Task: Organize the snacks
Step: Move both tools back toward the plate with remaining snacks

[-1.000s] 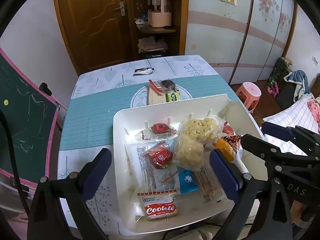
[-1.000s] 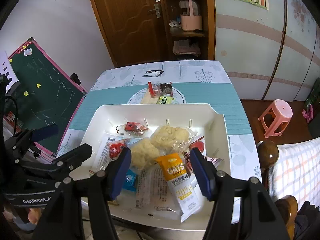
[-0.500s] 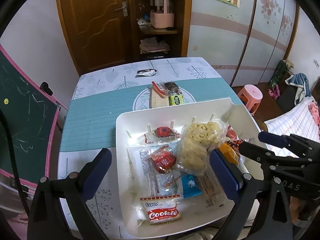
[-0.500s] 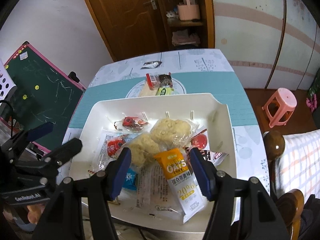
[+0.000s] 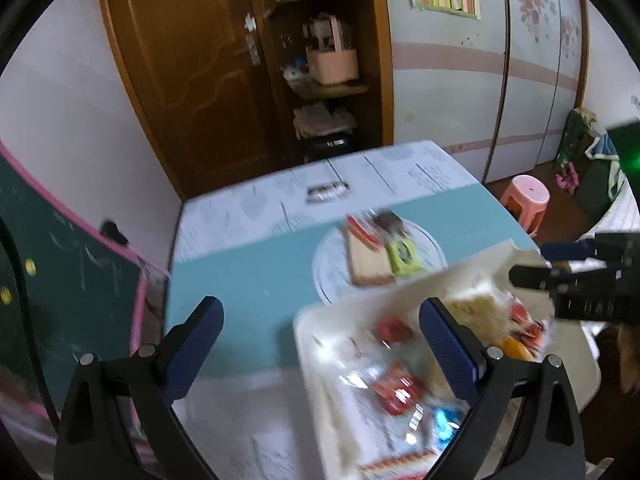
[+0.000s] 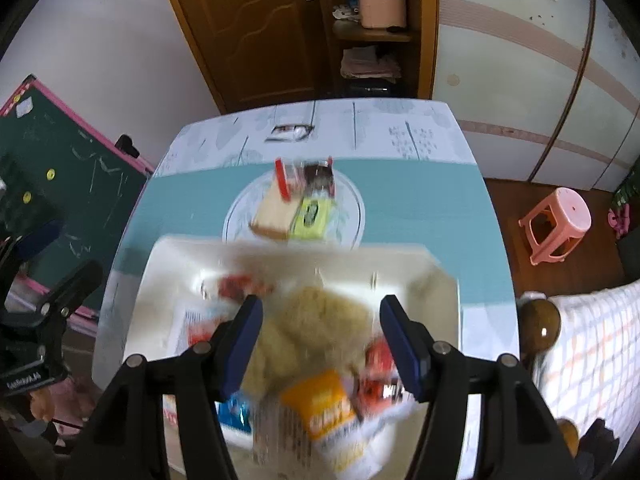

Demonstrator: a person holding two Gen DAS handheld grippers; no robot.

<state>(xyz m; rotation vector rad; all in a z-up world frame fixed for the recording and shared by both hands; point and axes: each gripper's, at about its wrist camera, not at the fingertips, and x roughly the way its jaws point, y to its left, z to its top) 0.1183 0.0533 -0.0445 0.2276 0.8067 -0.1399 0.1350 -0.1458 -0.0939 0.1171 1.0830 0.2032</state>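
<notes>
A white tray point(image 5: 320, 320) point(image 6: 168, 264) full of wrapped snacks sits at the near edge of the table. It holds pale puffed-snack bags point(image 6: 316, 320), red packets point(image 5: 396, 390) and an orange oat bar packet point(image 6: 324, 404). Beyond it, a tan pack point(image 6: 272, 216), a green pack point(image 6: 312, 216) and a red-edged wrapper point(image 5: 360, 228) lie on the table's round print. My left gripper point(image 5: 320, 344) is open and empty, over the tray's left edge. My right gripper point(image 6: 320, 344) is open and empty above the snack bags. Both views are blurred.
A small silver wrapper point(image 6: 290, 133) lies on the far part of the table point(image 5: 248, 280). A green chalkboard point(image 6: 60, 176) stands to the left, a pink stool point(image 6: 556, 224) and a bed point(image 6: 592, 344) to the right. A wooden door and shelf are behind.
Both grippers have moved forward over the tray toward the far snacks. The left one has also swung left, so the tray now lies to its right. Both stay open.
</notes>
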